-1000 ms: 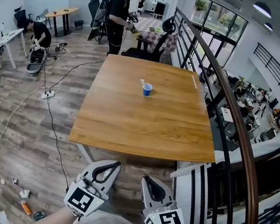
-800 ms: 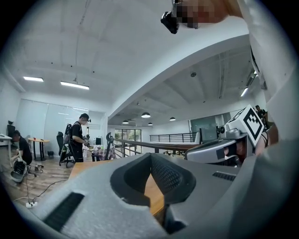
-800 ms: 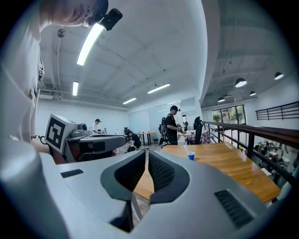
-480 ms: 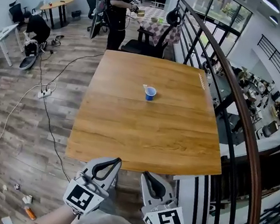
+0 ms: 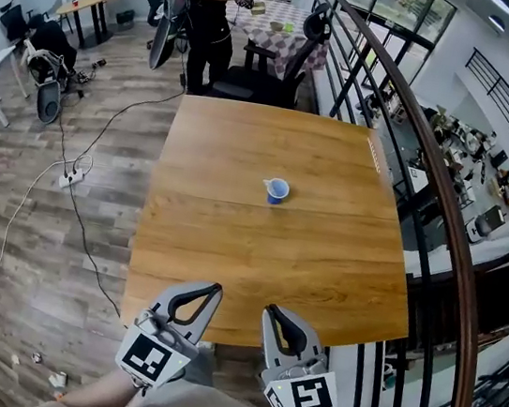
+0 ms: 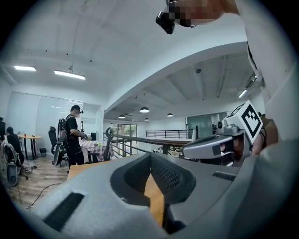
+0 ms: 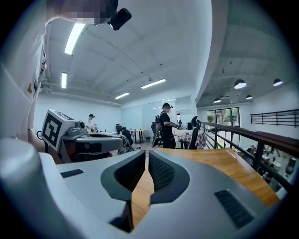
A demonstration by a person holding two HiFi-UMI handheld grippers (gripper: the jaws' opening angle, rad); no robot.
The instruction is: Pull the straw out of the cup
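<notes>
A small blue cup (image 5: 277,191) stands near the middle of the wooden table (image 5: 227,260), and a white straw (image 5: 268,184) leans out of it to the left. Both grippers are held side by side at the table's near edge, well short of the cup. My left gripper (image 5: 215,289) is shut with nothing in it, its tips meeting in the left gripper view (image 6: 150,157). My right gripper (image 5: 271,310) is also shut and empty, as the right gripper view (image 7: 147,153) shows. Neither gripper view shows the cup.
A dark metal railing (image 5: 420,175) runs along the table's right side, with a lower floor beyond it. A person (image 5: 206,10) stands past the far end beside a black chair (image 5: 273,77). A cable and power strip (image 5: 73,177) lie on the wood floor at left.
The whole view has come closer to the table: its near edge now lies right at the gripper tips. Both grippers stay shut and side by side. The cup has not moved on the table.
</notes>
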